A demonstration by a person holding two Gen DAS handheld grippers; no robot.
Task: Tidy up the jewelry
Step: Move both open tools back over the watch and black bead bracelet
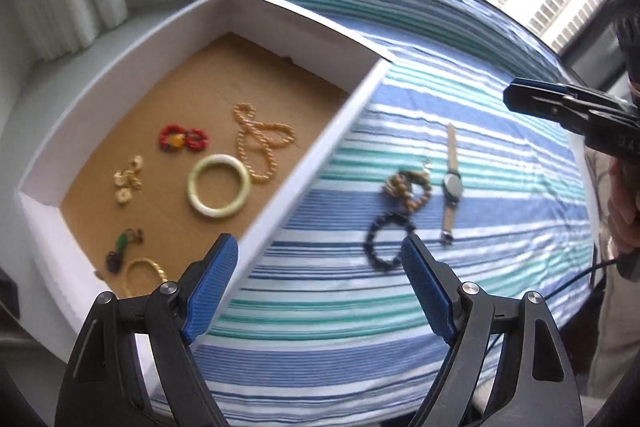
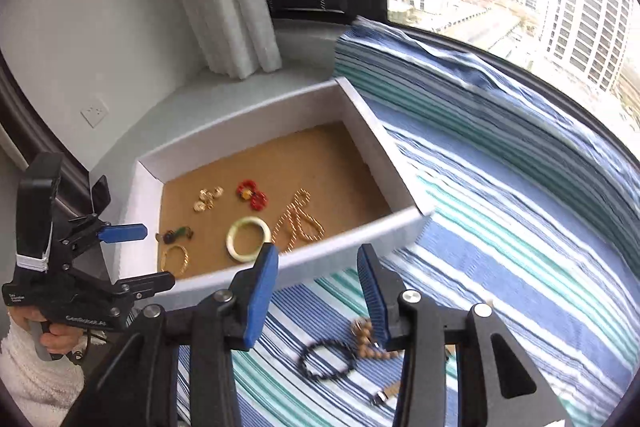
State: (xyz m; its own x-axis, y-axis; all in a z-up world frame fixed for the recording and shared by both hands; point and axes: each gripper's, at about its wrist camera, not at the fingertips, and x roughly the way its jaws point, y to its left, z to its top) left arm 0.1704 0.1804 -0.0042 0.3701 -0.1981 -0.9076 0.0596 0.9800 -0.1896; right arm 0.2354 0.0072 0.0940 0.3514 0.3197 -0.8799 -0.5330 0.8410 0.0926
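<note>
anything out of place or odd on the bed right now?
Three pieces lie outside the box, on the striped sheet: a watch, a wooden bead bracelet and a dark bead bracelet, the two bracelets overlapping. Nothing looks spilled or broken. Both grippers are empty.

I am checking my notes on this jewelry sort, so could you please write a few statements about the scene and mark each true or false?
1. The green bangle lies inside the box. True.
2. The watch is in the box. False: it lies on the striped cloth, outside the box.
3. The left tongs hold a bracelet. False: they are open and empty.
4. The dark bead bracelet lies on the cloth. True.
5. The right tongs grip the pearl necklace. False: they are empty; the necklace is in the box.
</note>
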